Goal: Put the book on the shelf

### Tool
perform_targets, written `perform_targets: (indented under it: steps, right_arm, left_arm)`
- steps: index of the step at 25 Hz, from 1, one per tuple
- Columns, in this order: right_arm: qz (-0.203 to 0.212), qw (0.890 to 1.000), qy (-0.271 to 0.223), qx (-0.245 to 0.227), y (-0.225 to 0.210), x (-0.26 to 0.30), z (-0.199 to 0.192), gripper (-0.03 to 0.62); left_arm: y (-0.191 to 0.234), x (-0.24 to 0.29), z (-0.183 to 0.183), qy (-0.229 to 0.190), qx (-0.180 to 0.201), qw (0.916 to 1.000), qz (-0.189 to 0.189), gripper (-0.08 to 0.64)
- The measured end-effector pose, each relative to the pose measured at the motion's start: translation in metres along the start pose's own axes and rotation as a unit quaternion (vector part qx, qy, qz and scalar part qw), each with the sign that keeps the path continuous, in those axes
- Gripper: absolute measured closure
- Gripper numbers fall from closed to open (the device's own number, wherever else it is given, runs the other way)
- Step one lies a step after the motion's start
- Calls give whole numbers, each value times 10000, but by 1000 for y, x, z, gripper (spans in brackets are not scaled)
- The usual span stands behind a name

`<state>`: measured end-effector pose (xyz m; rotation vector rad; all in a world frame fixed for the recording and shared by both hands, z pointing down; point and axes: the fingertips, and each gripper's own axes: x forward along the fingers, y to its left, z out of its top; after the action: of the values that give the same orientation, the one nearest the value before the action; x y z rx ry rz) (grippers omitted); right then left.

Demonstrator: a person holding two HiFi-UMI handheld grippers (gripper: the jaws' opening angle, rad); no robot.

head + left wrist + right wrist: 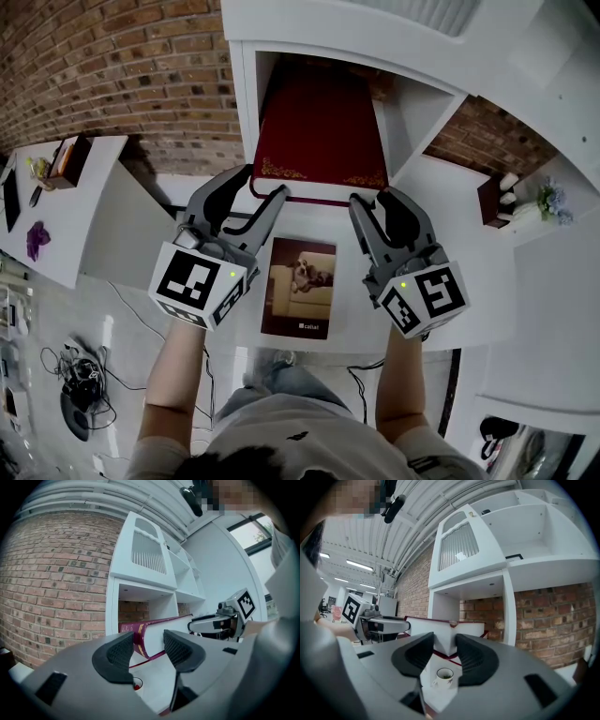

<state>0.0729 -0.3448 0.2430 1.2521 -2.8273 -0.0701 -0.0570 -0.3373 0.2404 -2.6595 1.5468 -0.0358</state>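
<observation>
Brick wall [112, 66] backs the white shelf [246, 103]. The maroon book [319, 131] lies flat in the shelf's lower compartment, its front edge jutting over the white bench [469, 281]. Just before the shelf, the left gripper [264, 184] and right gripper [373, 197] hover at the book's front corners, jaws apart.

The white shelf [246, 84] rises at 12 o'clock on the white desk [469, 272]. A dark red book [319, 141] with gilt corners lies flat in its lowest compartment, near edge jutting past the front. At 6 o'clock from it, a booklet [300, 286] showing a dog photo lies flat on the desk.
</observation>
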Motion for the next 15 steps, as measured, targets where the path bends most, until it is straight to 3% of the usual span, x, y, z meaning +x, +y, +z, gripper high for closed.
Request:
perform_targets:
  steps: [15]
  right_arm:
    - [-4,10000,16,-20,-15,29,-6,433]
  left_arm:
    - [24,24,-7,200,42,9993,323,354]
